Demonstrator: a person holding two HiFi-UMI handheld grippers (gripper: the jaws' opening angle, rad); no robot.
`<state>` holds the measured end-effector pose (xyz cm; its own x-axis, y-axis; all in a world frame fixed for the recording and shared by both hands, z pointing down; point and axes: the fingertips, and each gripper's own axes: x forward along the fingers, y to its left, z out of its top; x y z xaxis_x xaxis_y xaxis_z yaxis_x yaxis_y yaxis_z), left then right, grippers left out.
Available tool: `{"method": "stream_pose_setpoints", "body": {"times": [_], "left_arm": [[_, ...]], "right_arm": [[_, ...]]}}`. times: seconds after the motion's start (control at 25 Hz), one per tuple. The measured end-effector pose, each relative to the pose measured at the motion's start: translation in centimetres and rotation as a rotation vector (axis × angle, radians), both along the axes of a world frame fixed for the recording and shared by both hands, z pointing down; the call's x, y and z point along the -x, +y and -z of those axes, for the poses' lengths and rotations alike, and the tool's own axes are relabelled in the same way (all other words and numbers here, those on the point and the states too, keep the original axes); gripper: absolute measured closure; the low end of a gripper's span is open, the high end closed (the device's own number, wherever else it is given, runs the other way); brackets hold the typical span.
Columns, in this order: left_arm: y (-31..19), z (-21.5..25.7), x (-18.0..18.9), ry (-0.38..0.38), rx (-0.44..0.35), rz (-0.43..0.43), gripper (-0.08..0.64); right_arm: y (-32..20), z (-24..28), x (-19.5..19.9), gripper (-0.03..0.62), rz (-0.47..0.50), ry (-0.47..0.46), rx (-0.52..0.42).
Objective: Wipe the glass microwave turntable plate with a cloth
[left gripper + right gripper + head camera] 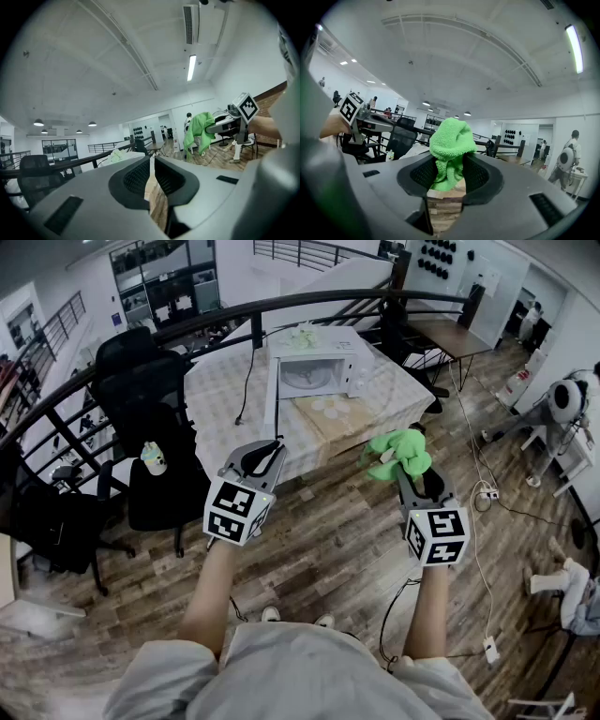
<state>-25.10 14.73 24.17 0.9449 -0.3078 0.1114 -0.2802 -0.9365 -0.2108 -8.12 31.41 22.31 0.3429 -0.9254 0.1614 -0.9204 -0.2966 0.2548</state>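
Left gripper (pixel 274 448), nearer than the white microwave oven (pixel 328 367) and just to its left, jaws drawn almost together with only a thin slit between them, nothing held; right gripper (pixel 410 465), nearer than the microwave and to its right, jaws closed on a bunched bright green microfibre cloth (pixel 398 451) that rises above them; both over the wooden plank floor (pixel 328 540); beyond, the microwave on a table with a checked covering (pixel 220 390), its door (pixel 272 395) swung open; the round glass turntable plate (pixel 307 377) inside the microwave's cavity.
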Motion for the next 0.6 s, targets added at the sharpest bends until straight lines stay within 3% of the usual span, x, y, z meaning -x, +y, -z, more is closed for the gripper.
{"method": "stream_pose_setpoints", "body": {"times": [0.6], "left_arm": [[-0.1, -0.7, -2.3, -0.020, 0.009, -0.007, 0.514]], "right_arm": [[-0.8, -0.5, -2.3, 0.426, 0.001, -0.021, -0.030]]}}
